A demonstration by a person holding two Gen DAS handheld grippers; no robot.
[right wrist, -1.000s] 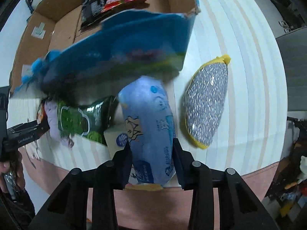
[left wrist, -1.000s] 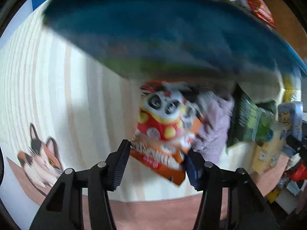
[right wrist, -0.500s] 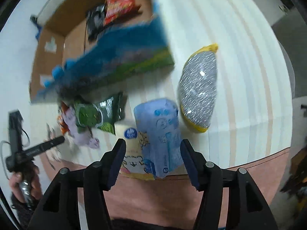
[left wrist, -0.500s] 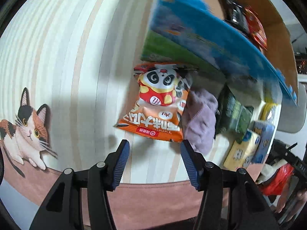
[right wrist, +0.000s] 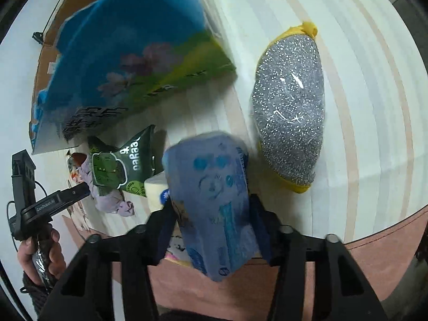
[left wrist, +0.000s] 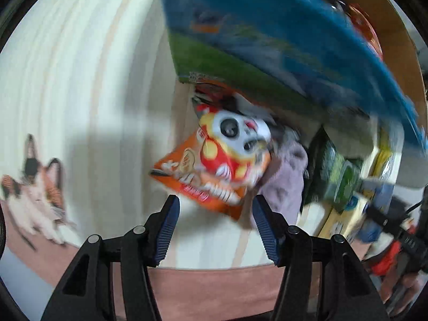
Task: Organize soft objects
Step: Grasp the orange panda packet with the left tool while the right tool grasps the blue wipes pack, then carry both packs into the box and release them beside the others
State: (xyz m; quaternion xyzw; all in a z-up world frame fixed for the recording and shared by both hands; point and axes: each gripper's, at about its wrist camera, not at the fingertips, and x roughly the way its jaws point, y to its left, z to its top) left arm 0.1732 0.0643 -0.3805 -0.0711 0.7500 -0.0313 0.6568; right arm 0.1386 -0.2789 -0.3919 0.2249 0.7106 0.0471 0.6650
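— Tissue pack (right wrist: 216, 208), the blue one: where is it now?

— Between the pads of the right gripper (right wrist: 211, 214), which have just been closing after springing wide half a second ago; both pads now press its sides, so it is gripped again. It lies over a pale yellow pack (right wrist: 155, 190) near the edge of the striped tablecloth (right wrist: 347, 53).

— And the left gripper (left wrist: 215, 222)?

— Its jaws stand moderately apart, a little wider than a second ago. The orange panda snack bag (left wrist: 214, 165) hangs just ahead of the tips; its lower corner reaches between them, but I see neither pad pressing it. Half a second ago it lay flat; now it looks tilted and blurred.

— What surrounds them?

— A lilac cloth (left wrist: 286, 182) beside the snack bag, a dark green pouch (right wrist: 120, 168) next to that, a silver scouring pad (right wrist: 291, 107) with yellow trim to the right of the tissues, and the blue-sided cardboard box (right wrist: 128, 53) behind everything.
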